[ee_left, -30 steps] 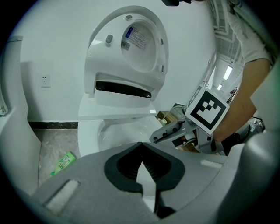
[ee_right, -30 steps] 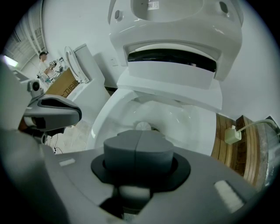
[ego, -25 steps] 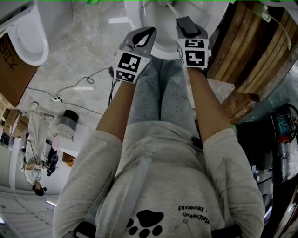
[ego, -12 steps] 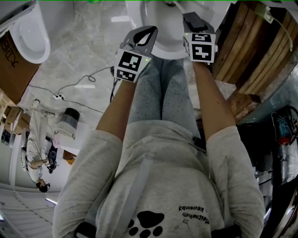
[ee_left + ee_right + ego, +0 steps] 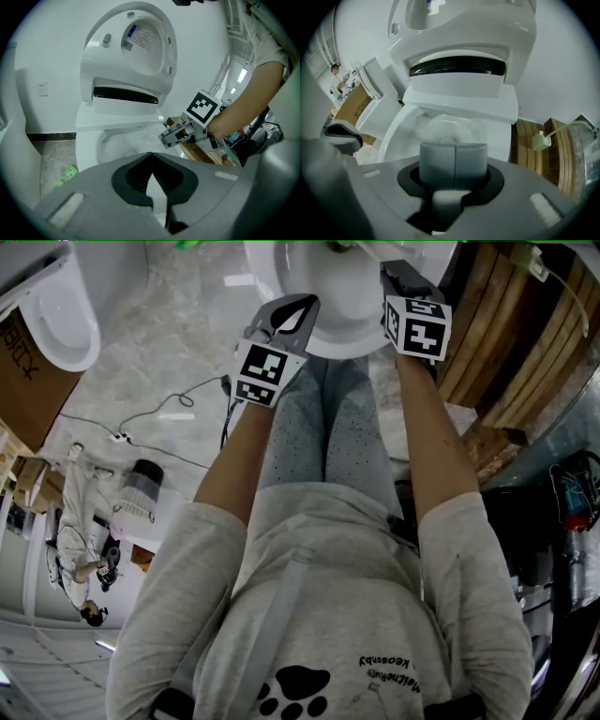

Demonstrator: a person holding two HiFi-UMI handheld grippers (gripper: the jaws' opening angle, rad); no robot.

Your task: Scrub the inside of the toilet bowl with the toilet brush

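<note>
The white toilet bowl (image 5: 328, 329) lies open in front of my knees, its lid (image 5: 140, 42) raised. My right gripper (image 5: 401, 279) hovers over the bowl's right rim and is shut. A grey cylindrical piece (image 5: 453, 161), which looks like the toilet brush's handle, fills its jaws. The brush head is hidden. From the left gripper view this gripper (image 5: 167, 137) hangs over the bowl (image 5: 117, 147). My left gripper (image 5: 289, 313) stays at the near left rim, its tips meeting with nothing between them (image 5: 151, 161).
Wooden slats (image 5: 506, 334) stand right of the toilet, with a white corded fitting (image 5: 540, 140) on them. A green packet (image 5: 65, 176) lies on the floor at left. A cable and power strip (image 5: 141, 418), another white fixture (image 5: 56, 320) and a cardboard box (image 5: 19, 362) are further left.
My right gripper has moved forward and to the right, further over the bowl's right side. The left gripper has held its place.
</note>
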